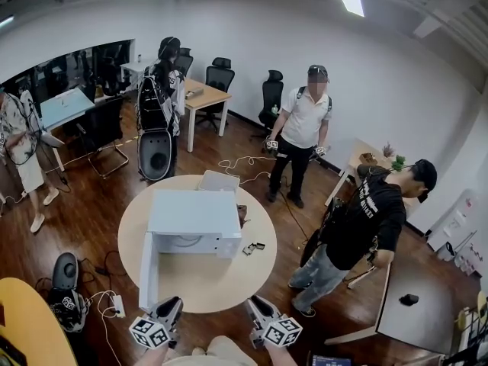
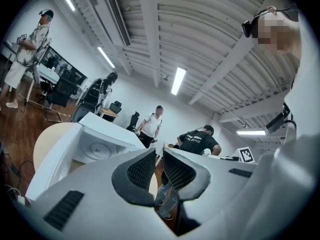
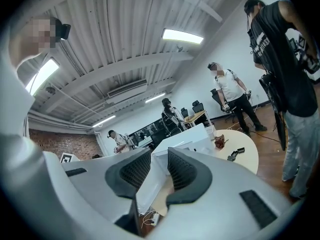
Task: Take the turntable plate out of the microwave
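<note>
Standing open-doored on round table (image 1: 221,290), microwave (image 1: 193,212), black items (image 1: 254,247) beside, people (image 1: 305,124) beyond

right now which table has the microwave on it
The round pale table straight ahead; the white microwave stands on it, its door open. The yellow table and grey table lack one.

Head view: high, steeply down; boxy white microwave (image 1: 191,213) on round beige surface (image 1: 225,280) sits mid-frame, well off. Left gripper view: low, level along jaws, microwave at lower left, near. Right gripper view: low, level, same microwave centre frame. All three share it.
</note>
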### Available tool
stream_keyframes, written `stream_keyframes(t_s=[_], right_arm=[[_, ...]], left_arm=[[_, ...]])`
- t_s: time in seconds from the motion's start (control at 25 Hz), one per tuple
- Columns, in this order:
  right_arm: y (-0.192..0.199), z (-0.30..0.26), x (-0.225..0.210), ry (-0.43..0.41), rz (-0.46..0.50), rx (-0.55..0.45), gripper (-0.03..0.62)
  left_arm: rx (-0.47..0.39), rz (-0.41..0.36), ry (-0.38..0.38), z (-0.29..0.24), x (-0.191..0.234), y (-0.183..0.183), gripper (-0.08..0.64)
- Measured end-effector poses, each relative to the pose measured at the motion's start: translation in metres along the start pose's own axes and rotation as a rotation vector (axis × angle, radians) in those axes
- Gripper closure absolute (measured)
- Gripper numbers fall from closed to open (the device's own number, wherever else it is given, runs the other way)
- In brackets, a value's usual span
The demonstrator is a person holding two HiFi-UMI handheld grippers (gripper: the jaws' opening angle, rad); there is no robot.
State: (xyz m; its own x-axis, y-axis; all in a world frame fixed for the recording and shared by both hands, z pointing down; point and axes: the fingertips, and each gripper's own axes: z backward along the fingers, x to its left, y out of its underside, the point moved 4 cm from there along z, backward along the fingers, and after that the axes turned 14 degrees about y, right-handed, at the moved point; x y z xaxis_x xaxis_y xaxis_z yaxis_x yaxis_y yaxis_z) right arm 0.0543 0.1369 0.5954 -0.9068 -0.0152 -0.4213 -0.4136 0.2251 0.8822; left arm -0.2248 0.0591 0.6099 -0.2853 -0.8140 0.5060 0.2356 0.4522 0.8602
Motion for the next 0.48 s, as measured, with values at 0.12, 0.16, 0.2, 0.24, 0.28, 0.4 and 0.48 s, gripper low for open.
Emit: stream_keyframes(t_s=[0.12,0.16,0.2,0.24,0.28,0.4,0.48], right_arm=[[0.003,-0.007,-0.001,-0.01,-0.005,0.003,0.492],[0.003,-0.009,0.0,-0.018,-0.005,0.006,0.492],[0.002,-0.011,0.0,-0.025,-0.004,0.009,0.492],[0.001,-0.013,-0.001,-0.031,-0.004,0.011,0.492],[-0.001,-0.014,-0.004,-0.036,-0.005,0.014,0.492],[-0.006,-0.022,-0.022,-0.045,-0.013,0.023,0.492],[-0.012,-0.028,-0.035,-0.049,-0.014,0.032,0.492]], left_arm=[[0.001,0.003,-0.009,-0.004,0.004,0.0,0.531],[0.001,0.005,-0.016,-0.005,0.005,-0.001,0.531],[0.001,0.005,-0.02,-0.008,0.006,-0.002,0.531],[0.0,0.004,-0.023,-0.012,0.006,-0.003,0.531],[0.0,0.003,-0.025,-0.017,0.005,-0.003,0.531],[0.002,-0.001,-0.035,-0.035,0.006,-0.001,0.531],[-0.002,-0.001,-0.047,-0.047,0.008,-0.002,0.531]])
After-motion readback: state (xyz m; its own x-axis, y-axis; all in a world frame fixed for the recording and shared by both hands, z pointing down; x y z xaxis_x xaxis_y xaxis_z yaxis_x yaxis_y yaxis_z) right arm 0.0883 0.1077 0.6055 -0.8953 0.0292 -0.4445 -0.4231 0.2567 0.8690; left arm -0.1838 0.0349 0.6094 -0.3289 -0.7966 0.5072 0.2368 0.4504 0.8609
